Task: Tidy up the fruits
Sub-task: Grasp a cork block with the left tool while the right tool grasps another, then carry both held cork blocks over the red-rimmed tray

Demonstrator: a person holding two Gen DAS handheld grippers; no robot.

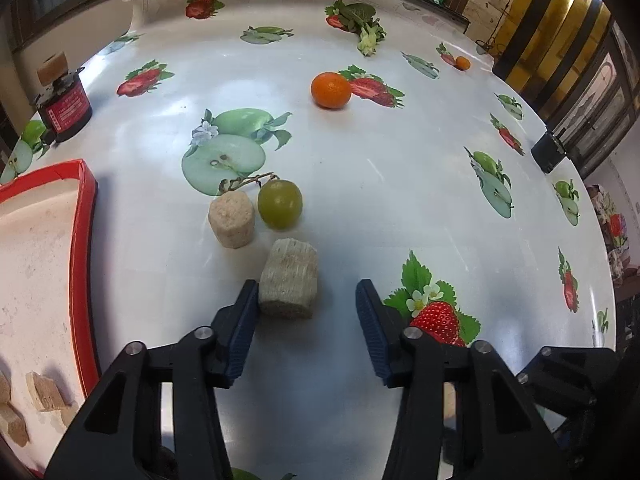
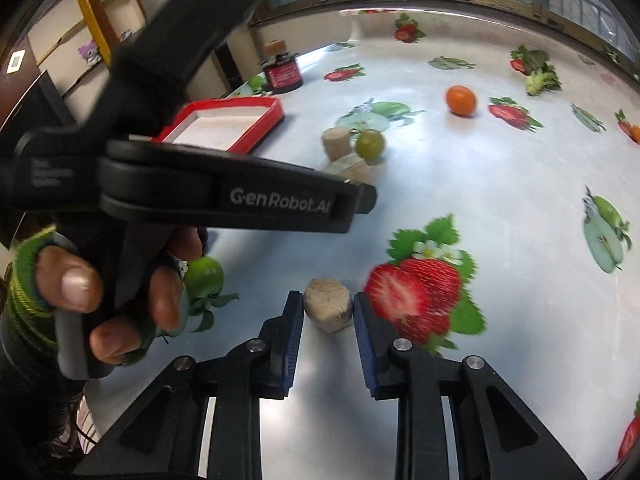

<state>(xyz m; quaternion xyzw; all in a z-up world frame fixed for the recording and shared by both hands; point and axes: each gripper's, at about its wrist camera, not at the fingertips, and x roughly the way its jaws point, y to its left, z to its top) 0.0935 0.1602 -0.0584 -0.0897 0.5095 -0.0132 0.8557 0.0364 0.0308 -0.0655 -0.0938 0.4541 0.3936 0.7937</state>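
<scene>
My left gripper (image 1: 306,286) is open around a beige fibrous chunk (image 1: 288,280) lying on the table. The chunk rests against the left pad, and a wide gap separates it from the right pad. Just beyond lie a second beige chunk (image 1: 231,220) and a green grape (image 1: 280,204) with a stem. An orange (image 1: 331,90) sits farther back. In the right wrist view my right gripper (image 2: 327,296) is shut on another beige chunk (image 2: 328,308), with both pads against its sides. The grape (image 2: 370,143) and orange (image 2: 461,100) show there too.
A red-rimmed tray (image 1: 82,240) at the left holds several beige chunks. A dark jar (image 1: 64,108) stands behind it. Leafy greens (image 1: 360,24) and a small orange (image 1: 463,63) lie far back. A hand (image 2: 72,284) holding the left tool fills the left of the right wrist view.
</scene>
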